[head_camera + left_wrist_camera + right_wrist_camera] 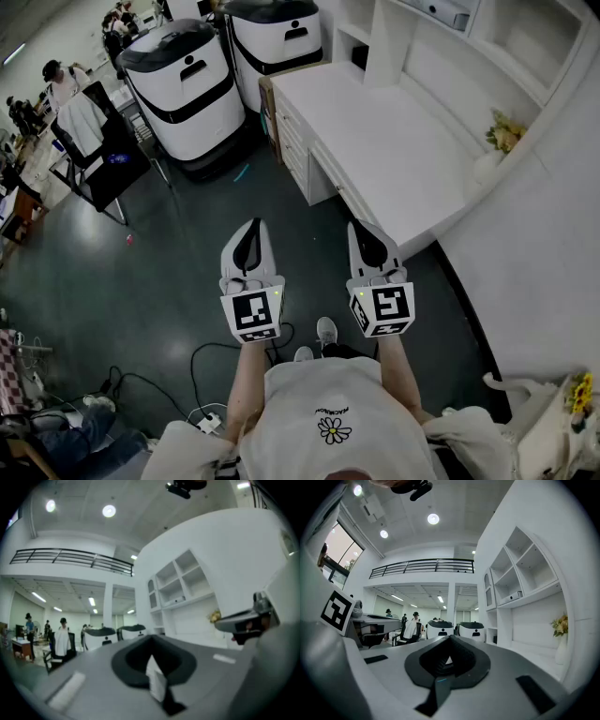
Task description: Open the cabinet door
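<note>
A person is holding the left gripper (pixel 251 225) and right gripper (pixel 362 226) level, jaws closed and empty, both pointing toward the long white cabinet (pixel 296 150), which is running diagonally alongside the dark floor (pixel 169 253).

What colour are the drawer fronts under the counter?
White. The drawer fronts match the counter above them. They show best in the head view.
</note>
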A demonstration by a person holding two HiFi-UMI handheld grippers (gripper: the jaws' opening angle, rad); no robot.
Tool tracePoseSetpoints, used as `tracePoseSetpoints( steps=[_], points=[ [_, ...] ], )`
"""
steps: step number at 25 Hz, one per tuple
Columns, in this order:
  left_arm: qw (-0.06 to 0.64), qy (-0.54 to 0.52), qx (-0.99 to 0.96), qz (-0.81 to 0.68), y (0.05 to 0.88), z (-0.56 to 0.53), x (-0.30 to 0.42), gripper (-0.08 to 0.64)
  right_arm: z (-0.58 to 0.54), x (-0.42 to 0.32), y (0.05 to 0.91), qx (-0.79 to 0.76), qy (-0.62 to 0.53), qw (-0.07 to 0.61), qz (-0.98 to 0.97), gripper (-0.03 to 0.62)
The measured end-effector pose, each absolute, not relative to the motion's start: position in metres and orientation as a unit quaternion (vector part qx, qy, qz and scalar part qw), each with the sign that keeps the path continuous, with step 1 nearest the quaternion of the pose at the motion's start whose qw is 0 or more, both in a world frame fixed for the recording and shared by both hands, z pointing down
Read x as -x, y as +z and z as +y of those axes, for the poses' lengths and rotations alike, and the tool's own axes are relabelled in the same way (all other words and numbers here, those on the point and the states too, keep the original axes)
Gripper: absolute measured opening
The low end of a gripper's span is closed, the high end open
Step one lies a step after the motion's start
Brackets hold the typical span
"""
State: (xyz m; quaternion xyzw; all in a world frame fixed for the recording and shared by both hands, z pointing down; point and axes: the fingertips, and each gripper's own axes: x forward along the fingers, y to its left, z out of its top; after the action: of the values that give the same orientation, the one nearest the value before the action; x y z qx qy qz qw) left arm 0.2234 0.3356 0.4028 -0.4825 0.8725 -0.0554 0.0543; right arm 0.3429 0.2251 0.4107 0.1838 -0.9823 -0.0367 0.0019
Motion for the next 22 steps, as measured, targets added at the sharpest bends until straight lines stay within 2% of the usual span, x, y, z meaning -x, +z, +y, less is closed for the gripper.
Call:
tracePoseSetpoints(
  steps=[22],
  points=[
    [0.039, -0.061, 0.467, 0.881, 0.430, 0.265, -0.184, 0.006, 0.166, -0.302, 0.429, -0.133, -0.037, 0.008, -0.990, 0.000]
  ],
)
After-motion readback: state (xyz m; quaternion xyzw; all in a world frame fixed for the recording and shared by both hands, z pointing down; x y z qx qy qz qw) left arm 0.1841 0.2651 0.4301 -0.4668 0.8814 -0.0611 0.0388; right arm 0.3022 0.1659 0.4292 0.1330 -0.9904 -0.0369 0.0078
